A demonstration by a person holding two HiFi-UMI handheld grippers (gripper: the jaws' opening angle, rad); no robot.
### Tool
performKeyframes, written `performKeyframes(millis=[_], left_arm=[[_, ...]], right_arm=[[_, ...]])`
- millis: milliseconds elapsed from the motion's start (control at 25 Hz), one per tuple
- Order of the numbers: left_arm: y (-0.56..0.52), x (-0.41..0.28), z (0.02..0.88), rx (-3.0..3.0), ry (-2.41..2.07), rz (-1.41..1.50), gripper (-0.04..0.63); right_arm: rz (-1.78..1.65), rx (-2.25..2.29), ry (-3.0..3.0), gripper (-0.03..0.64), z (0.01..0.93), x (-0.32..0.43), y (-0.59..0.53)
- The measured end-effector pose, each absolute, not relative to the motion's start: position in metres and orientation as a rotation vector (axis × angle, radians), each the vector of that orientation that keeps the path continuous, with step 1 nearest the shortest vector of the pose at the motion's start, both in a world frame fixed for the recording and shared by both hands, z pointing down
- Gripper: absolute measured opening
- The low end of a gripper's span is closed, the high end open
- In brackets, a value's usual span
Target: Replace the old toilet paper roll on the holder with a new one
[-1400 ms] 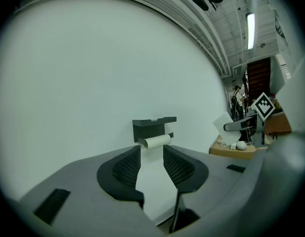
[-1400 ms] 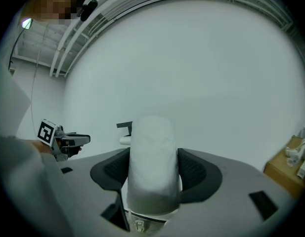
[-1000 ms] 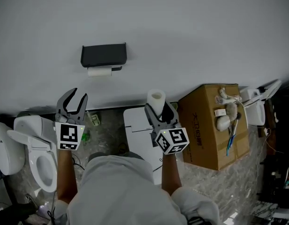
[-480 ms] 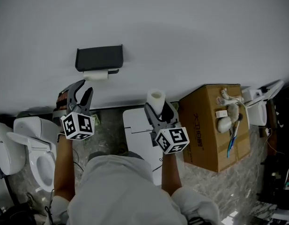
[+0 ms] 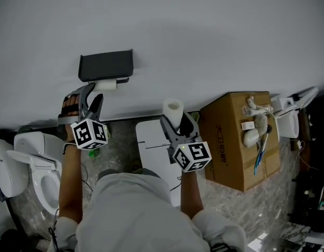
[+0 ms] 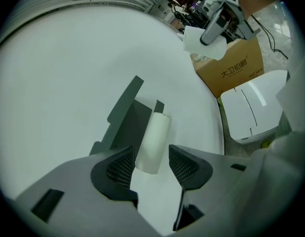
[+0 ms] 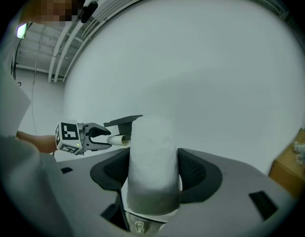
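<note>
The old roll [image 5: 105, 84], thin and nearly spent, is seen hung under the dark holder [image 5: 105, 65] on the wall, its long axis lying level along that wall. The left gripper [image 5: 92, 93] is held just in front of the roll's left end, canted over, and is by far the nearer of the two. Its jaws have just been opening and are shown spread wide. In the left gripper view the near end of the roll is framed between the two ribbed pads [image 6: 117, 168], with a gap left on each side, so nothing is judged to be gripped yet. The roll's length is seen running away from the jaws, almost in line with them, which suggests it would have to be taken by its end and drawn off toward this hand. The new roll [image 5: 174, 111] is held upright, clamped between the jaws of the right gripper [image 5: 177, 123], well apart to the right of the holder. Only the right gripper view shows the left jaws side-on at the old roll's end, past the new roll's white flank; only the head view sets both hands against the holder at once.
</note>
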State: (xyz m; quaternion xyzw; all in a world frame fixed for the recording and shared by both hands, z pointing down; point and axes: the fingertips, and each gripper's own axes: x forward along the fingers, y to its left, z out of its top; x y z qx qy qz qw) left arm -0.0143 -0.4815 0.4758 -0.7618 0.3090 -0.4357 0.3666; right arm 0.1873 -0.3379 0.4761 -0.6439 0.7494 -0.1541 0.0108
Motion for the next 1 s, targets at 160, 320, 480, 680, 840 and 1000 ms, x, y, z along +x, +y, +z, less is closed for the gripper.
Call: performKeyframes(millis=[160, 320, 480, 680, 840, 1000], left_arm=[[-0.487, -0.007, 0.480, -1.954, 0.782, -1.132, 0.229], [-0.493, -0.002, 0.484, -1.924, 0.767, -1.162, 0.239], [-0.497, 0.002, 0.486, -1.891, 0.771, -1.172, 0.233], [-0.501, 0.003, 0.486, -1.848, 0.768, -1.181, 0.219], [-0.501, 0.007, 0.487, -1.840, 0.755, -1.175, 0.213], [-0.499, 0.019, 0.486, -1.868, 0.735, -1.160, 0.212]], right_arm=[[-0.488, -2.026, 2.326, 0.295, 0.477, 0.195, -0.337], [-0.488, -2.031, 2.324, 0.295, 0.477, 0.200, -0.338], [-0.498, -2.035, 2.323, 0.295, 0.480, 0.205, -0.339], [-0.506, -2.030, 2.323, 0.295, 0.481, 0.207, -0.341], [-0.511, -2.028, 2.326, 0.295, 0.483, 0.207, -0.345], [-0.519, -2.030, 2.320, 0.295, 0.484, 0.210, -0.345]])
